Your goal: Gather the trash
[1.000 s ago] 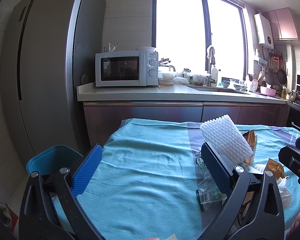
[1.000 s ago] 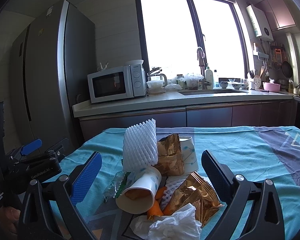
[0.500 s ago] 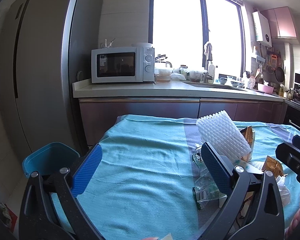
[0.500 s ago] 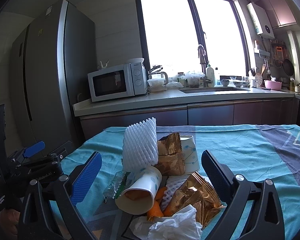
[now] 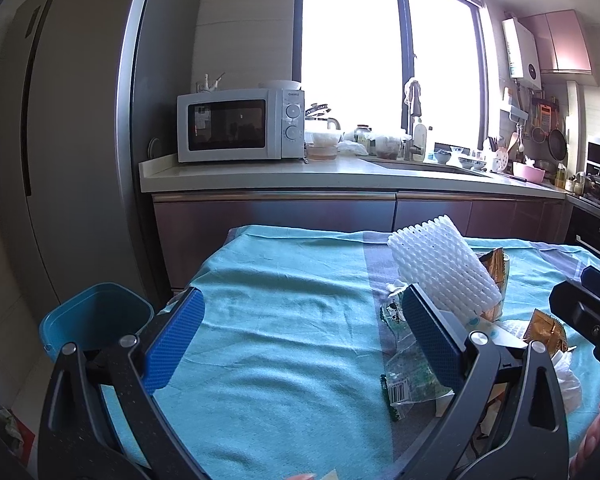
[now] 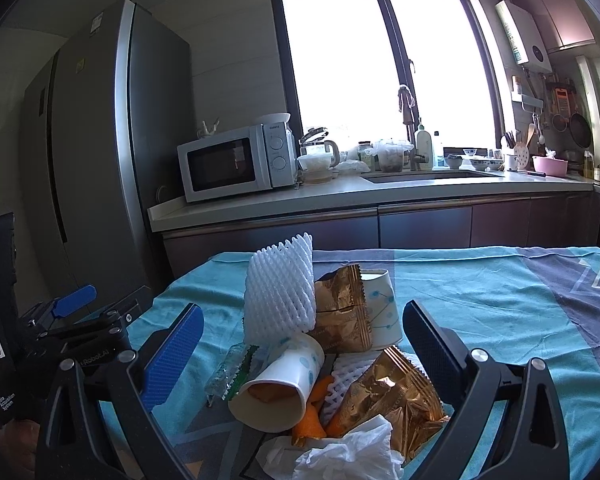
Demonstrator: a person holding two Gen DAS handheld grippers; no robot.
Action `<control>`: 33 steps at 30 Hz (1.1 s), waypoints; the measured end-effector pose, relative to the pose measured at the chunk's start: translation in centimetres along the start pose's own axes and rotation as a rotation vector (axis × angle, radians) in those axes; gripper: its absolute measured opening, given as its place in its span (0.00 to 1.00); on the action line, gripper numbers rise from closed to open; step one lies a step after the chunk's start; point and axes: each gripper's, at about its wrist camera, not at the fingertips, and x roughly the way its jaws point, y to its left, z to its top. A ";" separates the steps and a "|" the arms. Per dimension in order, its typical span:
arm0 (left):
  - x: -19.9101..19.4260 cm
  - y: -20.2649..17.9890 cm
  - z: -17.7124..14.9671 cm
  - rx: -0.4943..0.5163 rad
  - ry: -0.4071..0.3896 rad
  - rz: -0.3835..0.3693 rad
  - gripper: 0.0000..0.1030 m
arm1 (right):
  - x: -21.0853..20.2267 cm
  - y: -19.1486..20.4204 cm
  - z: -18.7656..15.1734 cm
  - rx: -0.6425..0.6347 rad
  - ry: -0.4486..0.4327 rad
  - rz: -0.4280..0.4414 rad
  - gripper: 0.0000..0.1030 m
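Trash heaped mid-table on the teal cloth (image 6: 480, 300): foam sleeve (image 6: 280, 284), paper cup (image 6: 278, 386), gold wrappers (image 6: 392, 394), tissue (image 6: 352, 456). Right gripper (image 6: 300, 344) spread wide, straddling the heap, likely choosing. Left gripper (image 5: 304, 336) spread too, empty, nearer the blue bin (image 5: 96, 316).

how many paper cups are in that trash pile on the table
2. One paper cup lies on its side at the front of the pile, mouth toward the camera; the other stands behind the gold wrapper. More may be hidden underneath.
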 end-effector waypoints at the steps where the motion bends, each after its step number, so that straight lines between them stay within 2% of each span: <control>1: 0.1 -0.1 0.0 0.002 0.001 -0.001 0.95 | 0.0 0.0 0.0 0.001 0.001 0.000 0.94; 14: 0.9 -0.6 -0.2 0.011 0.015 -0.021 0.95 | 0.3 -0.5 -0.2 0.009 0.013 0.008 0.94; 23: 2.1 -1.4 0.1 0.022 0.051 -0.098 0.95 | 0.7 -1.2 0.0 0.020 0.028 0.013 0.94; 27: 3.2 -2.0 0.5 0.016 0.096 -0.187 0.95 | 0.7 -1.9 0.1 0.031 0.035 0.015 0.94; 29: 4.3 -2.5 0.7 0.014 0.140 -0.260 0.94 | 0.7 -2.7 0.0 0.048 0.046 0.016 0.94; 33: 6.7 -4.2 0.8 0.031 0.228 -0.390 0.86 | 0.8 -4.5 -0.5 0.081 0.087 0.005 0.92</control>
